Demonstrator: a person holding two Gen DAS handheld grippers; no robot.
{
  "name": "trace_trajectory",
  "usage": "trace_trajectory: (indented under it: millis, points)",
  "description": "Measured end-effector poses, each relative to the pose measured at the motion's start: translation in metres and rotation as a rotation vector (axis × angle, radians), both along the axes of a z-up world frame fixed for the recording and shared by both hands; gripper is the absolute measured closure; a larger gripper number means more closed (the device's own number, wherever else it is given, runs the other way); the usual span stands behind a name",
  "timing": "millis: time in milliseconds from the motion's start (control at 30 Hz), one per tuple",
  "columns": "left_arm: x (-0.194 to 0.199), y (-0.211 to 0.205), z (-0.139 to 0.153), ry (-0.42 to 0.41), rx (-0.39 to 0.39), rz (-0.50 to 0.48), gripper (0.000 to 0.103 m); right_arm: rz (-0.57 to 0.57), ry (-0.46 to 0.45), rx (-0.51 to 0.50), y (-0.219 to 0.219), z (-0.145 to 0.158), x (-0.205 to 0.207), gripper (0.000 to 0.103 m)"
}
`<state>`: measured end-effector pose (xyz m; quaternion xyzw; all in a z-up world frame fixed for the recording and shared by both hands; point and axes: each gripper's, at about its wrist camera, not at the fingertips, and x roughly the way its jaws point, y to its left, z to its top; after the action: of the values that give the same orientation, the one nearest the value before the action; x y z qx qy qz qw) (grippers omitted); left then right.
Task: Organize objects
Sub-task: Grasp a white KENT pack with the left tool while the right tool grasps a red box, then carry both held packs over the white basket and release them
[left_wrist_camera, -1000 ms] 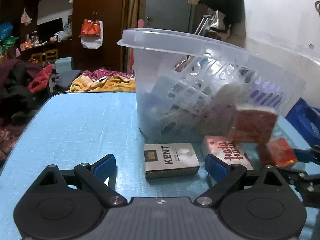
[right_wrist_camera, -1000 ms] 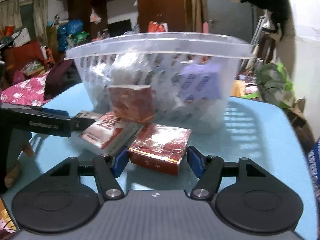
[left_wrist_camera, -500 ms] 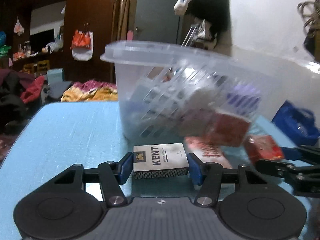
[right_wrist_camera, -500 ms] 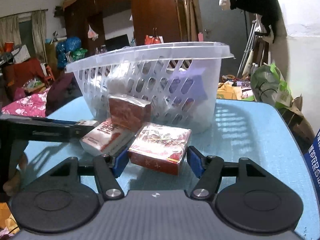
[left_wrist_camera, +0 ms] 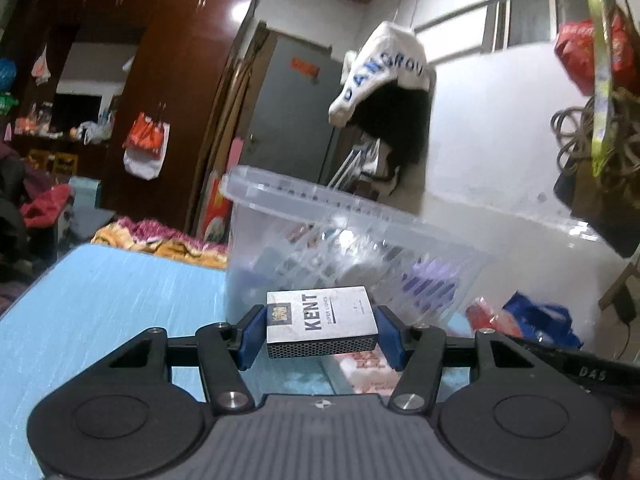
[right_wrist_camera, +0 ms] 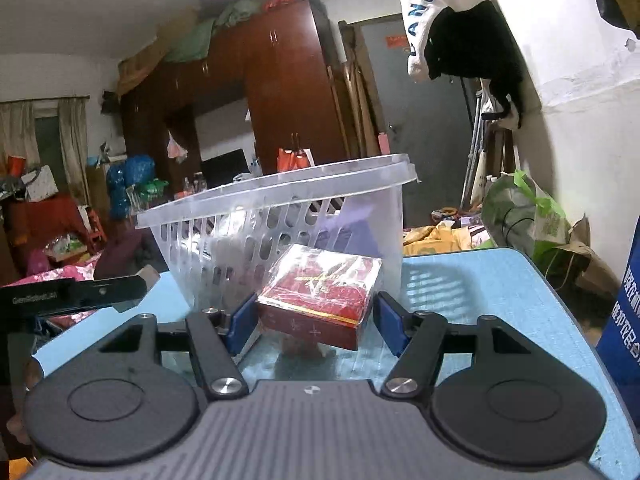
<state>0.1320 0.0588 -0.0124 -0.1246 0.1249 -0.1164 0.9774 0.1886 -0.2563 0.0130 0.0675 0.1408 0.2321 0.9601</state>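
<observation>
While raised above the blue table [left_wrist_camera: 100, 292], left gripper [left_wrist_camera: 322, 336] clamps the KENT pack [left_wrist_camera: 320, 320]; clear basket [left_wrist_camera: 360, 248] at 12 o'clock. Right gripper [right_wrist_camera: 316, 320] clamps the red box [right_wrist_camera: 320, 296], basket [right_wrist_camera: 280, 216] at 11 o'clock.

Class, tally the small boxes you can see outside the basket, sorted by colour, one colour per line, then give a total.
White and grey: 1, the KENT cigarette pack held in the left tongs.
Red: 2, the cellophane-wrapped red box held in the right tongs, also seen blurred from the left wrist, and the red-lettered pack lying on the blue table.
Total: 3.
</observation>
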Motion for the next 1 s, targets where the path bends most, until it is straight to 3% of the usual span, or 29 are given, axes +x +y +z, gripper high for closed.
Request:
trace_trajectory:
  millis: [133, 467, 667, 767, 900, 1000]
  points:
    - [0.005, 0.007, 0.001, 0.004, -0.036, 0.018, 0.041, 0.003, 0.003, 0.002, 0.0, 0.001, 0.001, 0.036]
    - [0.001, 0.006, 0.002, -0.013, -0.013, 0.005, 0.041, 0.005, -0.027, 0.016, -0.002, -0.002, -0.004, 0.036]
    - [-0.008, -0.007, 0.002, -0.065, 0.061, -0.019, 0.041, 0.024, -0.103, 0.012, 0.0, 0.0, -0.015, 0.036]
    - [-0.016, -0.01, 0.007, -0.13, 0.069, -0.008, 0.041, 0.025, -0.161, 0.02, -0.001, 0.001, -0.023, 0.036]
    - [-0.023, -0.028, 0.058, -0.25, 0.135, -0.011, 0.041, 0.045, -0.195, 0.041, 0.002, 0.026, -0.021, 0.036]
    - [0.007, -0.042, 0.11, -0.231, 0.17, -0.006, 0.041, 0.028, -0.245, -0.047, 0.021, 0.075, -0.003, 0.036]
